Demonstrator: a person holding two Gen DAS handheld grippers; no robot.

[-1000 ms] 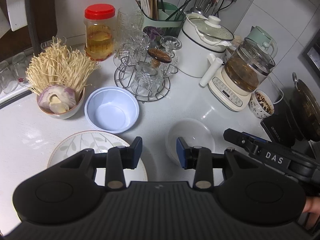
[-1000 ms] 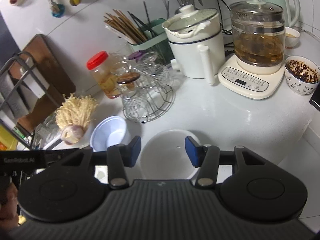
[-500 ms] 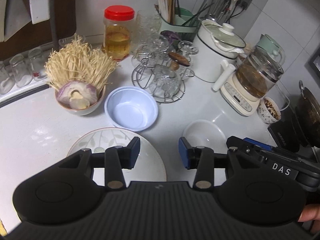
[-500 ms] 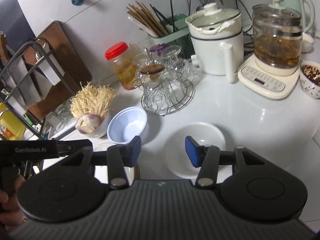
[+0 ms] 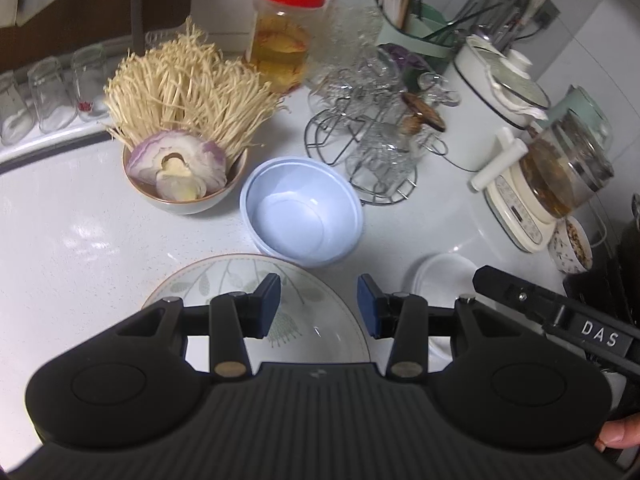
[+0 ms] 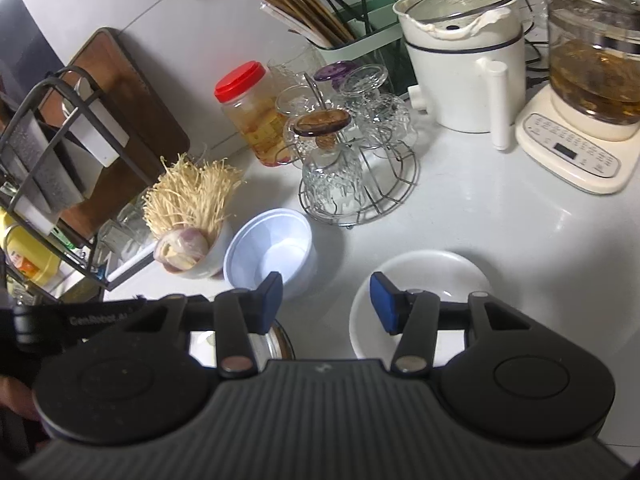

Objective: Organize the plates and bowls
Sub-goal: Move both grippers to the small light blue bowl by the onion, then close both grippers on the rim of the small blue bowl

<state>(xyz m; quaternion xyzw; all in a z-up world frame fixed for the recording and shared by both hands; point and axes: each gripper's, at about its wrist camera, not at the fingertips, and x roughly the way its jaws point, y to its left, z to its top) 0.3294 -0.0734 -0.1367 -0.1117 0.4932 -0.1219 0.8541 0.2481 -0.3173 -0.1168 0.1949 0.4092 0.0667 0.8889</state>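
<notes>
A pale blue bowl (image 5: 302,210) stands empty on the white counter; it also shows in the right wrist view (image 6: 269,250). A leaf-patterned plate (image 5: 224,284) lies just in front of it, under my open, empty left gripper (image 5: 318,306). A white bowl (image 6: 430,276) lies to the right, partly under my open, empty right gripper (image 6: 326,300); it also shows in the left wrist view (image 5: 442,274). A bowl of enoki mushrooms and onion (image 5: 182,160) stands left of the blue bowl.
A wire rack of glass cups (image 5: 372,148), a red-lidded jar (image 5: 284,52), a utensil holder (image 6: 352,36), a white pot (image 6: 460,64) and a glass kettle (image 6: 588,68) line the back. A small patterned bowl (image 5: 570,246) sits right. A dish rack (image 6: 44,160) stands left.
Both grippers moved left. The plate and blue bowl shifted toward the centre of the left view; the white bowl slid right in both views. Both grippers stayed open.
</notes>
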